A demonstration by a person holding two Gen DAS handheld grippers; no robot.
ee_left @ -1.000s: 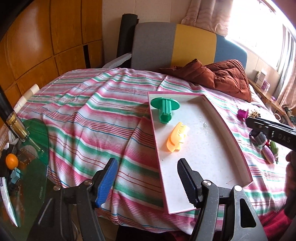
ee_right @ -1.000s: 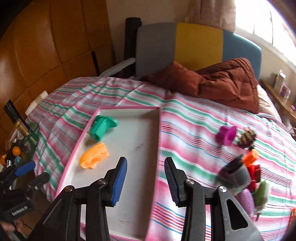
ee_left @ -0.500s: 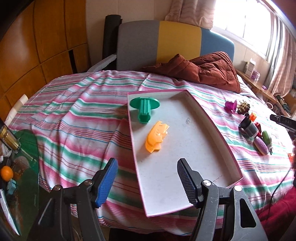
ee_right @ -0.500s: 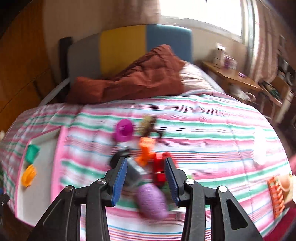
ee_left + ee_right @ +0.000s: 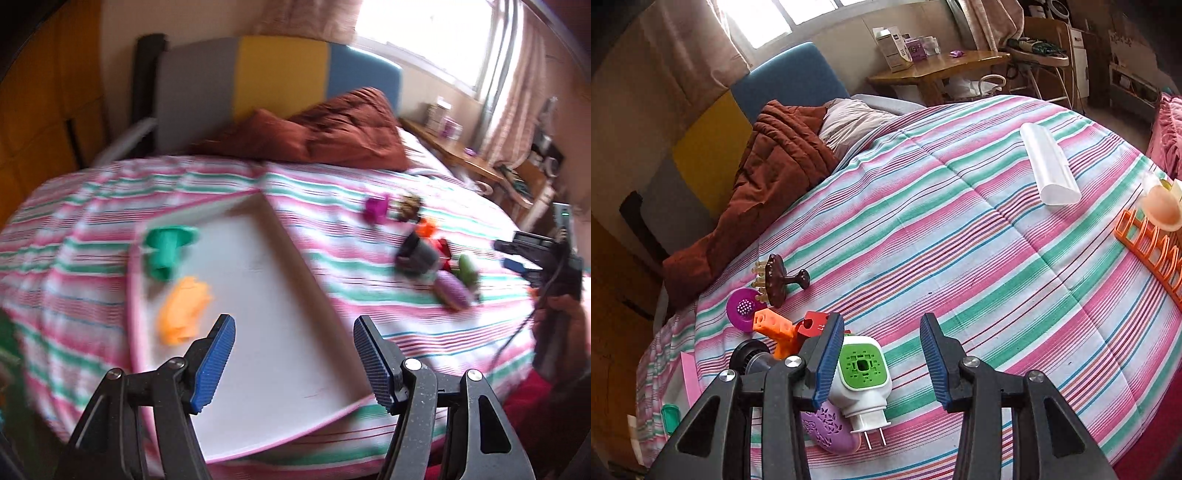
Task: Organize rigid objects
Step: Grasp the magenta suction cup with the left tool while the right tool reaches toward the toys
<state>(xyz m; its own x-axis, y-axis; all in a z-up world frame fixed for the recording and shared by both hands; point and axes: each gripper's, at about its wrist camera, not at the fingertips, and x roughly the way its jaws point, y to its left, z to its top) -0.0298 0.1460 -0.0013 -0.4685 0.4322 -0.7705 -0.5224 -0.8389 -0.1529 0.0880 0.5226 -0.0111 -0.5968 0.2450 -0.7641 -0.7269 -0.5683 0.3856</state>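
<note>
A white tray with a pink rim (image 5: 295, 266) lies on the striped bed and holds a green piece (image 5: 166, 251) and an orange piece (image 5: 183, 310). My left gripper (image 5: 293, 360) is open and empty above the tray's near end. My right gripper (image 5: 882, 363) is open and empty just above a white and green plug-in device (image 5: 862, 380). Beside the device lie a purple oval (image 5: 827, 430), a grey cylinder (image 5: 750, 356), an orange block (image 5: 774, 326), a red block (image 5: 812, 325), a magenta strainer (image 5: 742, 308) and a brown scalp brush (image 5: 779, 278). The same cluster shows blurred in the left wrist view (image 5: 421, 251).
A brown quilt (image 5: 768, 177) lies at the head of the bed. A white case (image 5: 1051, 168) lies on the right of the bed. An orange rack (image 5: 1152, 247) holds a peach cup (image 5: 1161, 208) at the right edge. A wooden bedside table (image 5: 938, 68) stands beyond.
My right gripper has swung right from the tray to the toy cluster and now hangs over the plug-in device. My left gripper has shifted right along the tray. Both stay open.
</note>
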